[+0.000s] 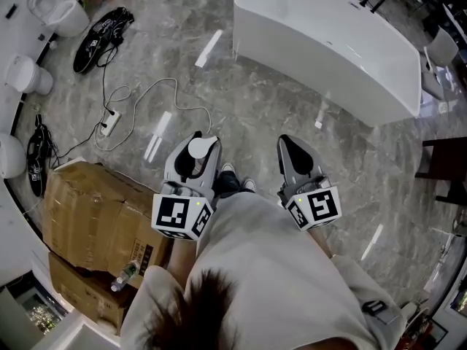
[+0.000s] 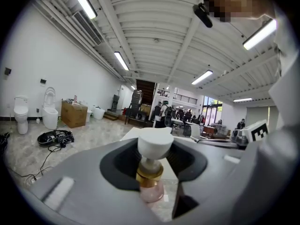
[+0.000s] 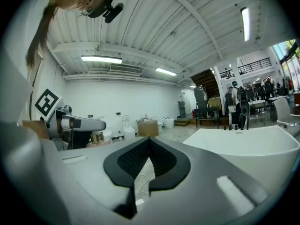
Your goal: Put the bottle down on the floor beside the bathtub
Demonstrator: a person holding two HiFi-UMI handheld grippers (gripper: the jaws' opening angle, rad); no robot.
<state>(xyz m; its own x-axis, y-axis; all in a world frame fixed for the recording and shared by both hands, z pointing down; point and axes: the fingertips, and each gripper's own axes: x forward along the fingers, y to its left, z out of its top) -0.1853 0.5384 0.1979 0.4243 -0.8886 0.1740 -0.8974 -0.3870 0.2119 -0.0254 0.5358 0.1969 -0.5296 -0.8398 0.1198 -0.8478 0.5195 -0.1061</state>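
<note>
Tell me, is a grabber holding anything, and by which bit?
Yes. The left gripper holds the bottle around its neck, by the gold collar under the white cap. The right gripper is shut and empty.

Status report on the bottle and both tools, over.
Left tool shut on bottle, upright, off the floor. Right tool shut, empty. Bathtub ahead, cable lying left of the path.

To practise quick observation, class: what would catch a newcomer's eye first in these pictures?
A long white bathtub fills the head view's upper right, on a grey marble floor. Nearer, the left gripper clamps a white-capped, gold-collared bottle; the right gripper beside it is shut and empty.
</note>
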